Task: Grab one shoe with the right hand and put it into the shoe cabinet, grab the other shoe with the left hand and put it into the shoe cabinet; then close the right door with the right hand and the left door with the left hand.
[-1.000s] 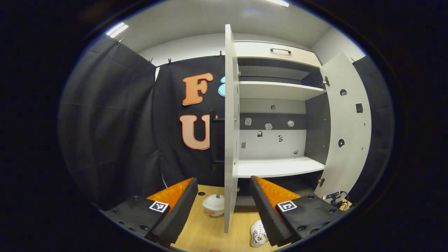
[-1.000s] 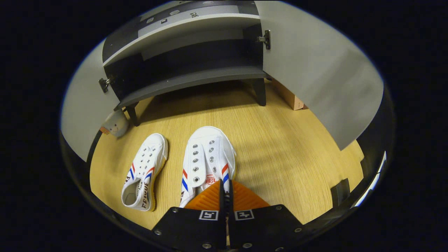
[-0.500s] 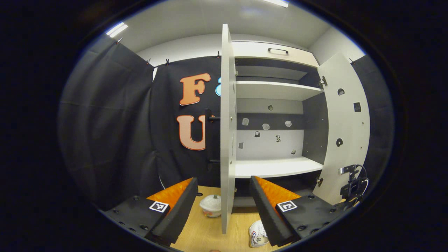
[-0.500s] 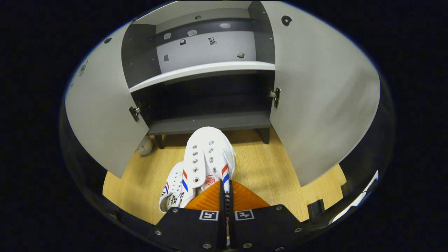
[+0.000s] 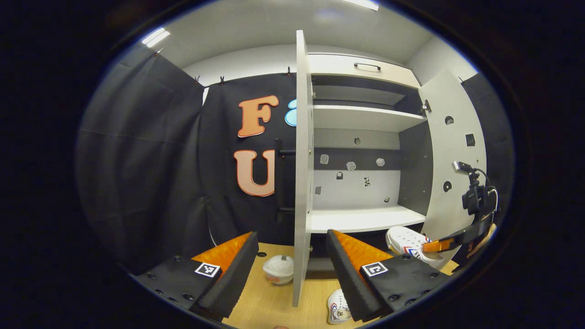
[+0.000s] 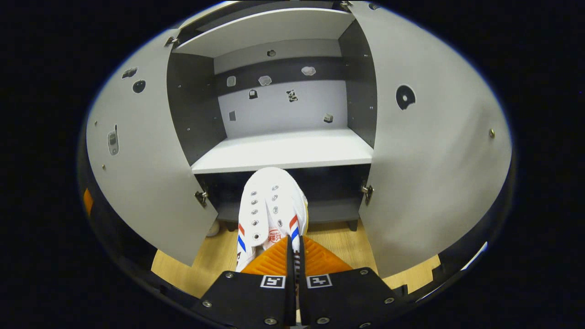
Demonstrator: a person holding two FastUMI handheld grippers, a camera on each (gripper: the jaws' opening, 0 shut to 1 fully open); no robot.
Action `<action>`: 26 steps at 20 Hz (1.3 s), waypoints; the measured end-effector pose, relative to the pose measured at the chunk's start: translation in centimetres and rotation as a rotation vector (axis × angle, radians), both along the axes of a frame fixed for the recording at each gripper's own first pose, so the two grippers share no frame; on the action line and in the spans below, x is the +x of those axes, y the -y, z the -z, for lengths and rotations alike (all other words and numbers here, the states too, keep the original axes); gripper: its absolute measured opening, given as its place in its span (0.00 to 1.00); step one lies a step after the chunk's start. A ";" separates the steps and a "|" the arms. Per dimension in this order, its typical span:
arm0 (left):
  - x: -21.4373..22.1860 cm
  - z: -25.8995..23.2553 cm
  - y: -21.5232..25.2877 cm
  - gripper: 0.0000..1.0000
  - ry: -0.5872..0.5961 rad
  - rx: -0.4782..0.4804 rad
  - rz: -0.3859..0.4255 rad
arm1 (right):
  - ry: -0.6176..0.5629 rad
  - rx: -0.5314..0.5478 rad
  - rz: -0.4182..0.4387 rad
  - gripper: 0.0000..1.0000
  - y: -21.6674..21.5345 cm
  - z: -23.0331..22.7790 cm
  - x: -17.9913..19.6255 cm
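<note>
My right gripper (image 6: 293, 244) is shut on the heel end of a white shoe (image 6: 270, 205) with red and blue stripes, held in the air with its toe pointing at the shoe cabinet's (image 6: 283, 151) dark lower compartment. Both cabinet doors stand open. In the left gripper view the same shoe (image 5: 406, 241) hangs in the right gripper (image 5: 439, 246) just in front of the lower compartment. The other white shoe (image 5: 338, 308) lies on the wooden floor below. My left gripper (image 5: 290, 269) is open and holds nothing; the left door's edge (image 5: 301, 173) stands straight ahead of it.
The right door (image 6: 429, 160) and left door (image 6: 137, 173) flank the opening. A white shelf (image 5: 361, 218) spans mid-height, another shelf (image 5: 365, 118) sits higher, and a drawer with a handle (image 5: 365, 67) tops the cabinet. A small white round object (image 5: 279, 269) rests on the floor by the left door.
The right gripper has lifted its shoe off the floor and carried it up toward the cabinet's lower opening. The other shoe stayed on the floor. The left gripper has barely moved.
</note>
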State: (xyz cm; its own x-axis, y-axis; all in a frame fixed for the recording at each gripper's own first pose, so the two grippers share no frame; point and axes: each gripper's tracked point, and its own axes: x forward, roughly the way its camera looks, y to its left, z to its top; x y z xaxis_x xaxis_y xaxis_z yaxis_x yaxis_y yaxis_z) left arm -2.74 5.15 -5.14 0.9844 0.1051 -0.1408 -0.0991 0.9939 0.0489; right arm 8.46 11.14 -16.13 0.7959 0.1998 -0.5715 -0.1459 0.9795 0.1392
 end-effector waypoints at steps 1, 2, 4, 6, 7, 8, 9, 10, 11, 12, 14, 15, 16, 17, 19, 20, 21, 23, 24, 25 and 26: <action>0.1 0.0 0.0 0.96 0.002 -0.004 -0.001 | 0.014 0.006 0.004 0.03 0.0 -1.6 1.2; 0.0 0.0 0.0 0.97 0.005 -0.008 -0.004 | 0.028 0.003 0.004 0.02 0.0 -3.0 2.5; 0.1 0.0 -0.2 0.97 0.005 -0.009 -0.006 | 0.058 -0.001 0.007 0.02 0.3 -5.3 3.8; 0.2 -0.1 -0.6 0.96 0.007 -0.002 -0.009 | 0.066 0.013 0.012 0.02 0.0 -6.9 6.5; 0.2 -0.2 -0.7 0.97 0.008 0.002 -0.010 | 0.069 0.020 0.019 0.02 -0.4 -7.5 8.2; 0.1 -0.1 -0.9 0.97 0.009 0.007 -0.013 | 0.074 0.024 0.022 0.02 -0.6 -8.1 9.6; 0.1 -0.2 -1.0 0.99 0.010 0.013 -0.017 | 0.086 0.022 0.025 0.02 -1.0 -8.6 11.2; -0.1 -0.1 -1.1 0.96 0.011 0.017 -0.022 | 0.091 0.018 0.029 0.02 -1.2 -9.0 12.8; -0.1 -0.1 -1.4 0.96 0.011 0.019 -0.027 | 0.095 0.015 0.034 0.02 -1.2 -9.4 14.1; -0.2 0.0 -1.6 0.96 0.011 0.017 -0.031 | 0.096 0.014 0.040 0.02 -1.4 -9.6 15.6; -0.3 0.0 -1.7 0.97 0.009 0.015 -0.038 | 0.086 0.027 0.058 0.02 -1.3 -9.7 18.2; -0.2 0.0 -1.8 0.97 0.009 0.016 -0.040 | 0.083 0.029 0.068 0.02 -1.2 -9.7 19.3; -0.3 0.1 -2.0 0.96 0.009 0.020 -0.043 | 0.068 0.030 0.079 0.02 -1.2 -9.4 20.6; -0.3 0.1 -2.2 0.96 0.009 0.023 -0.047 | 0.058 0.035 0.085 0.02 -1.4 -9.0 21.7; -0.2 0.2 -2.4 0.97 0.010 0.024 -0.050 | 0.036 0.043 0.098 0.02 -1.5 -8.2 24.0; -0.3 0.1 -2.5 0.97 0.010 0.024 -0.049 | 0.026 0.047 0.108 0.02 -1.5 -7.6 25.1; -0.1 0.2 -2.5 0.97 0.008 0.027 -0.051 | 0.012 0.041 0.113 0.02 -1.4 -7.0 25.8; 0.0 0.5 -2.8 0.96 -0.002 0.035 -0.059 | -0.012 0.035 0.134 0.02 -1.3 -5.6 27.3; 0.1 0.5 -2.8 0.96 -0.005 0.037 -0.059 | -0.025 0.030 0.139 0.02 -1.3 -4.9 27.8; 0.2 0.6 -2.8 0.97 -0.007 0.036 -0.060 | -0.036 0.025 0.143 0.02 -1.1 -4.3 28.1; 0.2 0.7 -2.8 0.96 -0.009 0.033 -0.059 | -0.048 0.019 0.146 0.02 -1.0 -3.7 28.4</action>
